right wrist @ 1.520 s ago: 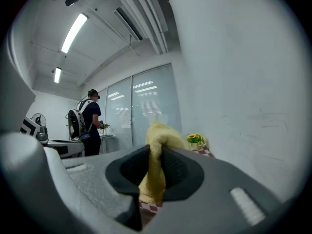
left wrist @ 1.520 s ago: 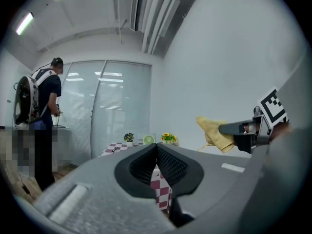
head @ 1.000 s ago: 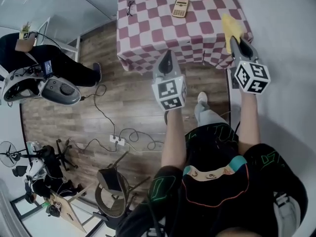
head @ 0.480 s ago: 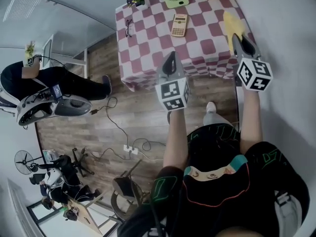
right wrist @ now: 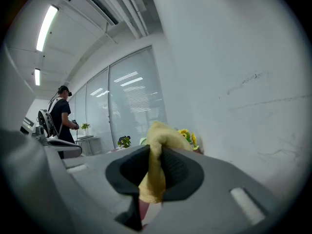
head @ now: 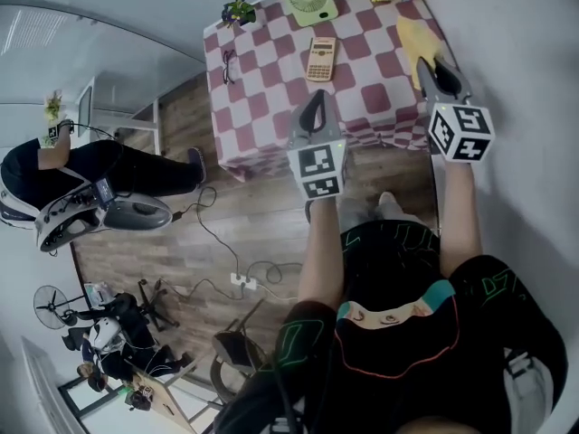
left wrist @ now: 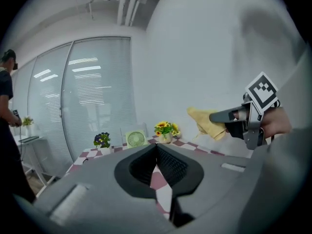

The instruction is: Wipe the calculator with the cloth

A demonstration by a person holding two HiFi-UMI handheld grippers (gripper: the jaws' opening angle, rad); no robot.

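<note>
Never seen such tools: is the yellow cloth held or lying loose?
Held. The right gripper has its jaws closed on the cloth, which hangs bunched between them.

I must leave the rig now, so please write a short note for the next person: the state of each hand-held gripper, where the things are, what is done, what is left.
Left hand-held gripper: shut, empty, held in the air toward the near side of the table.
Right hand-held gripper: shut on the cloth, near the table's right edge.
Calculator: flat on the table, apart from both grippers.
Done: the cloth is picked up.
Left: bring the cloth to the calculator and wipe it.
</note>
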